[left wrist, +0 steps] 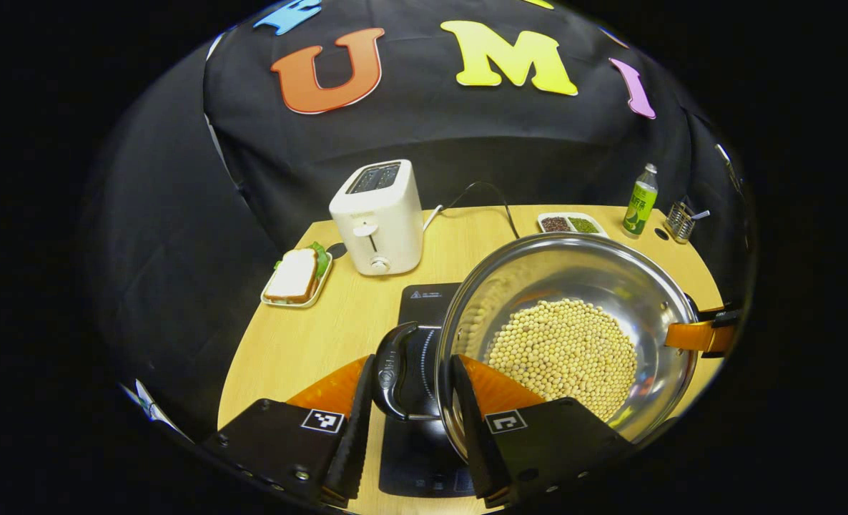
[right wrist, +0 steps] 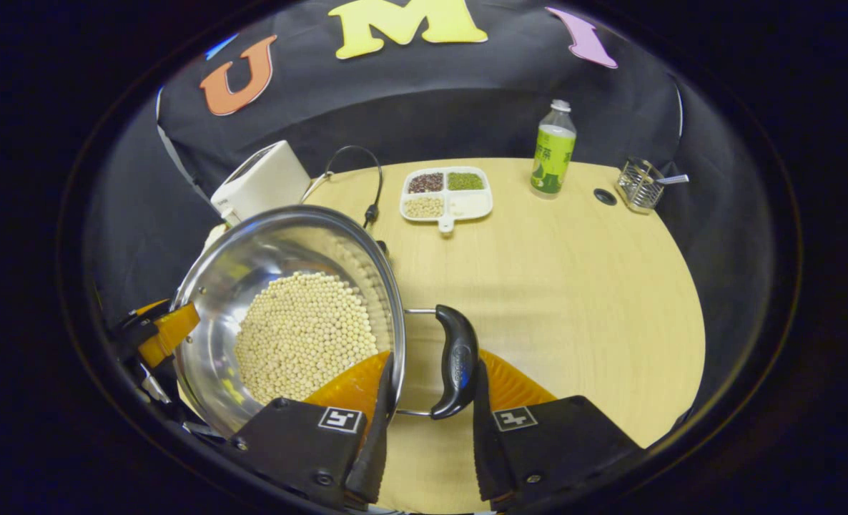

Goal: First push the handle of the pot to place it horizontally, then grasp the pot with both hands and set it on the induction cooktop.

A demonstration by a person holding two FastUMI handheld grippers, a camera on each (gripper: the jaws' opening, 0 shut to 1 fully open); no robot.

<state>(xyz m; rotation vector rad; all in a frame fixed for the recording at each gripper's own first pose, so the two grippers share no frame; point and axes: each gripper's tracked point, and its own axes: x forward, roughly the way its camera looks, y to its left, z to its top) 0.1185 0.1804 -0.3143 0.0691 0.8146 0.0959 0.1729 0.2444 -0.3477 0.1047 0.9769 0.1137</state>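
I am holding the pot between both grippers: left gripper jaws and right gripper jaws each are standing spread around a handle.

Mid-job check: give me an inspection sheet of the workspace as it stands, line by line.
Surface: wooden table, bare on its right half.
Job's things: steel pot holding pale beans, over the induction cooktop; whether it is set down cannot be told.
Clutter: toaster, sandwich on a tray, divided dish of grains, green bottle, wire holder.
Grippers: left gripper straddles the pot's left handle; right gripper straddles the right handle; finger contact cannot be told on either.
Cables: black cord runs behind the pot near the toaster.
Surroundings: black cloth wall.
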